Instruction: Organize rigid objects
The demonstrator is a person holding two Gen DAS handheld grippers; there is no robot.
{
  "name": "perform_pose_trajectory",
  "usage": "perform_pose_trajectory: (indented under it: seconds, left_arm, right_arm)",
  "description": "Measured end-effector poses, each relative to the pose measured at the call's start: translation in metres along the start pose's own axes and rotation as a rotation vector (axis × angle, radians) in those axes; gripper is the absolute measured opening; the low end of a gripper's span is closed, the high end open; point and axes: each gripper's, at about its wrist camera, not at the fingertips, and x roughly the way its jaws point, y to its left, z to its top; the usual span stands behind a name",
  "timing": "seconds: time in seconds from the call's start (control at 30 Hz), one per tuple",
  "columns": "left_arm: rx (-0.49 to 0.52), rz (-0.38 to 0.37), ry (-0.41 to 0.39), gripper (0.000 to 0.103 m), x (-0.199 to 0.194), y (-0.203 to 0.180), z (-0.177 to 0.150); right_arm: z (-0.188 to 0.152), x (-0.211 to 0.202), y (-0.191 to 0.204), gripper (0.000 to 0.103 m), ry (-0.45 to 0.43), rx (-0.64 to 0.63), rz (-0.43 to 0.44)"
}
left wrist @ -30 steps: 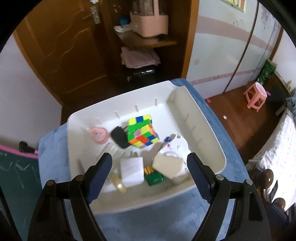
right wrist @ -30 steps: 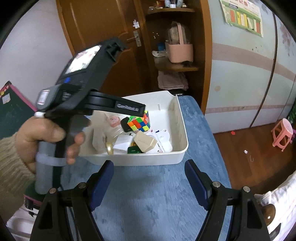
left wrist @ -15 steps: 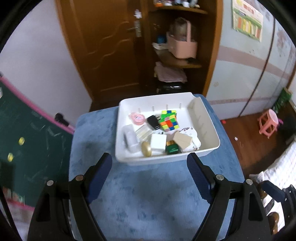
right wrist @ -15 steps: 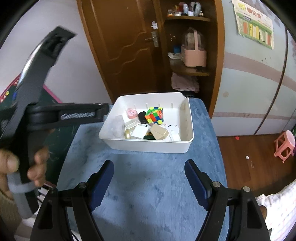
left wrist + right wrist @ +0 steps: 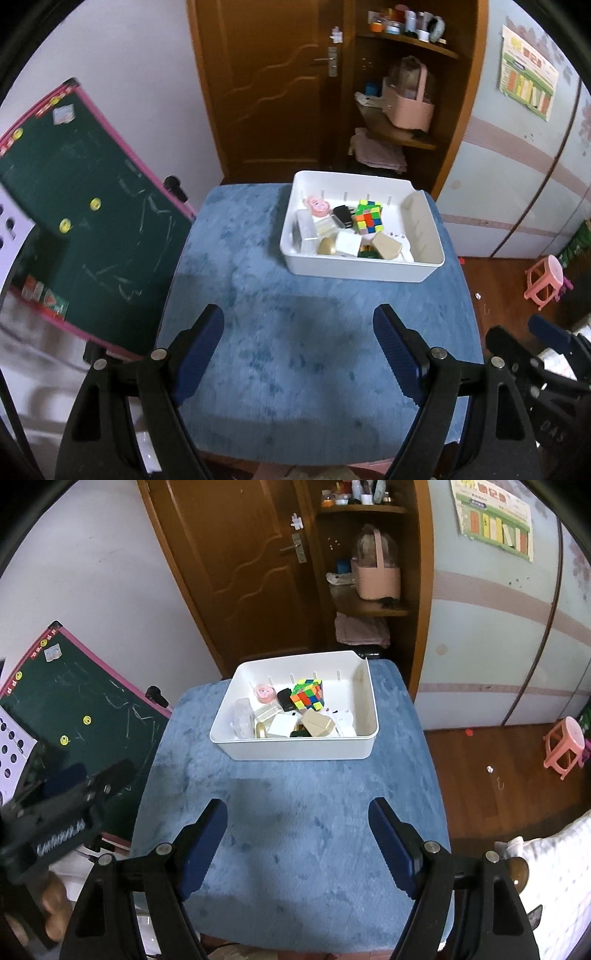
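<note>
White bin (image 5: 354,267) of small objects

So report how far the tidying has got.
Done, by the look of it: the cube, the black charger, the pink tape and the small boxes all sit inside the white bin. In hand: nothing; the left gripper and right gripper are open and empty. Left: the blue tabletop around the bin shows nothing loose.

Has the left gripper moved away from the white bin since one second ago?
Yes. In the left wrist view the left gripper has pulled back from the white bin, which earlier lay close under its fingers. Bare blue table cover now lies between them.
</note>
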Motion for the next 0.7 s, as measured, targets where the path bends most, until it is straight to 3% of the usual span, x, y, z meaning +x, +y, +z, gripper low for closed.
perform_pose_trajectory:
  seconds: [0.27,0.7]
  left_arm:
    - [-0.011,0.001,-0.009,0.085,-0.016,0.010,-0.013]
    - [0.034,0.010,-0.027,0.085,-0.016,0.034,0.004]
  right_arm:
    - [-0.003,-0.010,0.017,0.081,-0.017,-0.025,-0.015]
    - [0.009,-0.004,0.060,0.081,-0.017,-0.043,-0.055]
